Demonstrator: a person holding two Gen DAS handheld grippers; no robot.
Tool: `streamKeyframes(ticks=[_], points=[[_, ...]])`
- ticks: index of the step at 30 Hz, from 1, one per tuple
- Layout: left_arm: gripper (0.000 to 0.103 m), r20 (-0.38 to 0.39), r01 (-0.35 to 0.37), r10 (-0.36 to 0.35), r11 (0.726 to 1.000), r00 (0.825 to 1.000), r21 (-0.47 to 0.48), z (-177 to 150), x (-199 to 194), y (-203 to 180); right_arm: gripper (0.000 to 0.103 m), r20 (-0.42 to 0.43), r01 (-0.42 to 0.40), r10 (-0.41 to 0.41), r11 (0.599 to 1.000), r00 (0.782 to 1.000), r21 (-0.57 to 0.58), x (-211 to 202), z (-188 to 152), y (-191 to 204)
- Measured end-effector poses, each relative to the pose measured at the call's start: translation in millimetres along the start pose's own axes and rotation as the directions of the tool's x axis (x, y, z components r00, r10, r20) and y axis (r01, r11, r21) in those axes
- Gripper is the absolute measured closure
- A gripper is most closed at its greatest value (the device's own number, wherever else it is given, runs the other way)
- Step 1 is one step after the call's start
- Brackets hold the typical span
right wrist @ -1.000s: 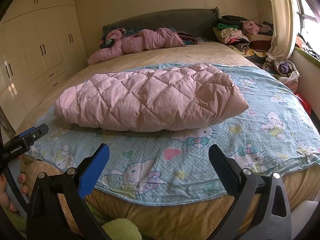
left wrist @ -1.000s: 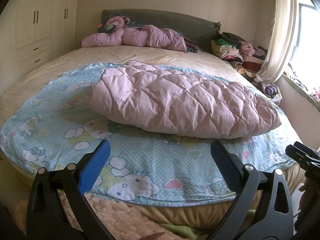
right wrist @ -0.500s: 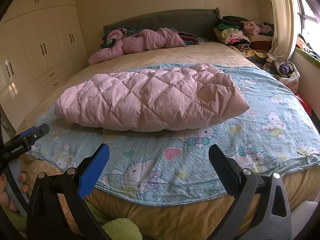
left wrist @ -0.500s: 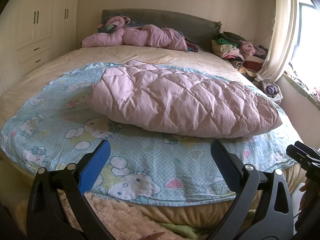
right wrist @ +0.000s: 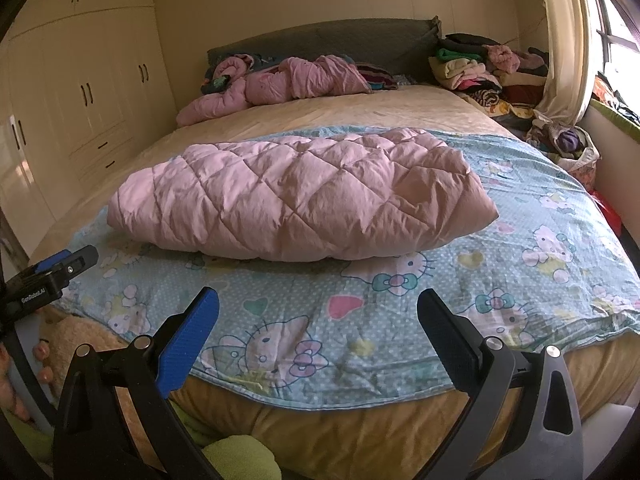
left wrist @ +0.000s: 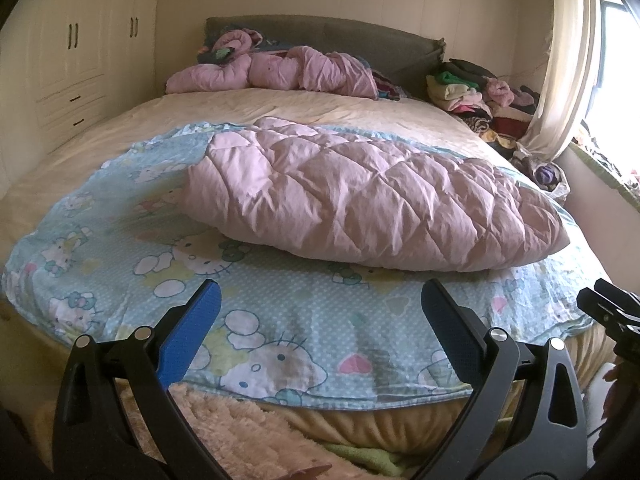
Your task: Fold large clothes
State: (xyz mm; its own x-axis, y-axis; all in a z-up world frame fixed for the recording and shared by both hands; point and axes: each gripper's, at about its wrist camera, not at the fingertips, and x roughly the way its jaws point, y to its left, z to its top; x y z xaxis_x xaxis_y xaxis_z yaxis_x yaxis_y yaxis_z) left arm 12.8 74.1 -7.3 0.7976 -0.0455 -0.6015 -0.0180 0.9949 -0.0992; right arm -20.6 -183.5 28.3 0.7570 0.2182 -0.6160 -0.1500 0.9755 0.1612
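The bed [left wrist: 280, 108] fills the space ahead of both hand-held grippers, its beige sheet bare toward the headboard [right wrist: 320, 40]. A blue cartoon-print sheet [left wrist: 280, 304] covers the near half of the bed, its front edge hanging just beyond the fingertips. On that sheet, ahead of both grippers and apart from them, lies the pink quilt [left wrist: 360, 200], a puffy, diamond-stitched bundle folded over on itself; from the left one it stretches ahead and to the right, from the right one ahead and to the left.

Far ahead, against the headboard, a second pink padded heap [left wrist: 280, 72] lies crumpled. To the far right stands a pile of folded clothes [right wrist: 476, 68] beside a curtain [left wrist: 560, 60]; to the far left are cream wardrobes [right wrist: 80, 80].

The left hand-held gripper [left wrist: 320, 312] hovers in front of the bed's near edge with its jaws spread wide and nothing between them. The right hand-held gripper [right wrist: 318, 312] sits likewise, wide apart and holding nothing. Each shows at the edge of the other's view, so they are side by side. Below the left one lies a fluffy beige rug [left wrist: 248, 432].
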Motion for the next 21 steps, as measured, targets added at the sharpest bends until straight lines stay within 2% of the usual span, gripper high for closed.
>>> streamKeyframes(ticks=[16, 18, 21], points=[[0.009, -0.042, -0.042, 0.043, 0.999, 0.998, 0.005, -1, 5, 10, 0.004, -0.022, 0.061, -0.060, 0.997, 0.998, 0.053, 2, -7, -24], [0.009, -0.053, -0.055, 0.055, 0.998, 0.997, 0.000, -2, 8, 14, 0.004, -0.024, 0.085, -0.084, 0.993, 0.996, 0.080, 0, -10, -33], [0.009, -0.064, -0.082, 0.080, 0.996, 0.995, -0.041, -1, 14, 31, 0.004, -0.011, 0.163, -0.164, 0.970, 0.986, 0.181, -14, -16, -64]])
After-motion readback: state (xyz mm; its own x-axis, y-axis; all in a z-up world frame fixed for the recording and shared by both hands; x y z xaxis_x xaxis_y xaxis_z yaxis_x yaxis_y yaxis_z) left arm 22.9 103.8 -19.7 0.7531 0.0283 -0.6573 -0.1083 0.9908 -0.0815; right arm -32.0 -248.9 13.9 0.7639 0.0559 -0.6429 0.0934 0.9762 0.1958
